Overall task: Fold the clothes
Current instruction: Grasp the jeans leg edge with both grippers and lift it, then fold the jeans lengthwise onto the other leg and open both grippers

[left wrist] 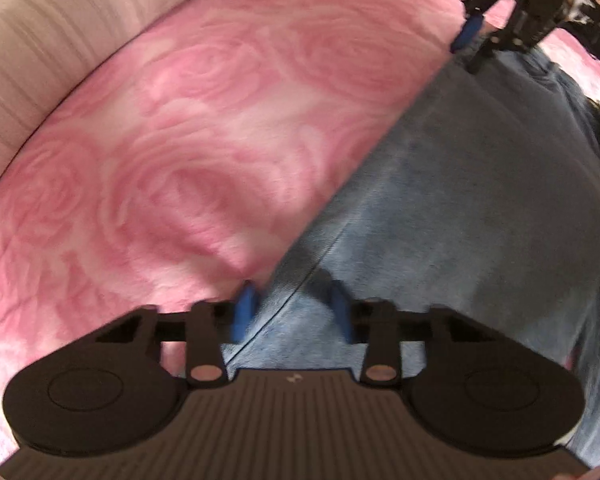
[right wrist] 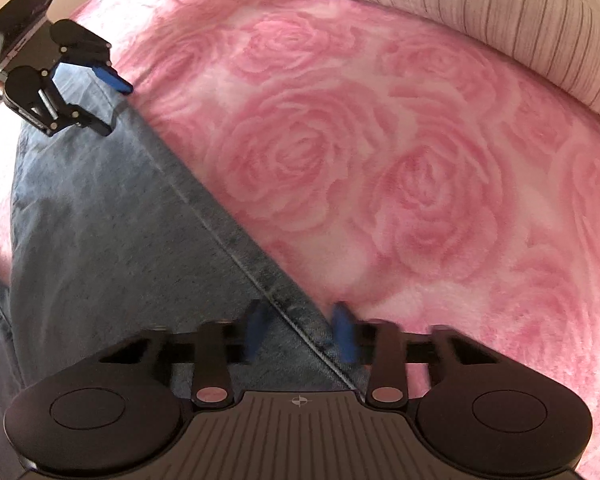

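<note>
Light blue jeans (left wrist: 460,200) lie flat on a pink rose-patterned blanket (left wrist: 180,140). My left gripper (left wrist: 294,310) is open, and its blue pads straddle the jeans' seamed edge at one end. In the left wrist view the right gripper (left wrist: 474,46) shows far off at the other end of the same edge. In the right wrist view the jeans (right wrist: 100,220) fill the left side and my right gripper (right wrist: 300,330) is open, with the dark seam running between its blue pads. The left gripper (right wrist: 112,104) appears at the upper left, open over the denim edge.
A beige striped cushion (left wrist: 40,40) borders the blanket at the back, also visible as the cushion (right wrist: 500,8) in the right wrist view. The pink blanket (right wrist: 380,160) spreads wide beside the jeans.
</note>
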Tool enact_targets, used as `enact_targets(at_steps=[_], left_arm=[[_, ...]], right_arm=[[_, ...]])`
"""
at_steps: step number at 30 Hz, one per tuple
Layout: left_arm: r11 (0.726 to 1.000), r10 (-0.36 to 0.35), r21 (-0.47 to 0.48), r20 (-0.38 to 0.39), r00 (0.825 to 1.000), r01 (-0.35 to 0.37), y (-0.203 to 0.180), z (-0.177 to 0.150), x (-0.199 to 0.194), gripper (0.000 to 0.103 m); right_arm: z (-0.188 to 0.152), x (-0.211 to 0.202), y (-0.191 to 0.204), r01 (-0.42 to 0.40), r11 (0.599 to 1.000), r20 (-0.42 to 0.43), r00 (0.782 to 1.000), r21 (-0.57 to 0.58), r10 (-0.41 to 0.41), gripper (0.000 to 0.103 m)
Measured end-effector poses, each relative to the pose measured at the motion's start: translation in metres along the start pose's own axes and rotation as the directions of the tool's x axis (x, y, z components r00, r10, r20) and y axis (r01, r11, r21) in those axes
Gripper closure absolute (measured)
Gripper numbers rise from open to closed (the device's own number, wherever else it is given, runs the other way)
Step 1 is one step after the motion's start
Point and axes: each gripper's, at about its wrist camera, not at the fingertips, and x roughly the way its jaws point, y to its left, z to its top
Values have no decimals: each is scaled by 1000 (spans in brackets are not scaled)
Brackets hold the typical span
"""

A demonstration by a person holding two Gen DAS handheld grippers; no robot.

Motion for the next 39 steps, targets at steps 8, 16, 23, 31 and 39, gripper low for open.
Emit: enact_targets(at_steps=[8,16,23,31,39], left_arm=[[990,135,22,92,987,-138,-51,-20,-49,98],[957,284,-115,214,935,-264,-125,-58,-137,99],[896,214,-425,165,963,-126,-238,-136,-190,98],[691,-76,-717,58,995,94,-257,-204,-169,74],[265,43,-963,49,998,35,-192,-297,-177,57]], right_arm=[[-20,-28,48,184,970,88,981,-158,-172,96],[-71,-104,152,394,899,273,901,-189,-338,101],[-159,-150,272,379,909,206,917,-175,-343,102],[-233,-111,334,296,942,-179,947,161,-267,86],[-266,-127,300,286,650,-136,953,704,-271,54]])
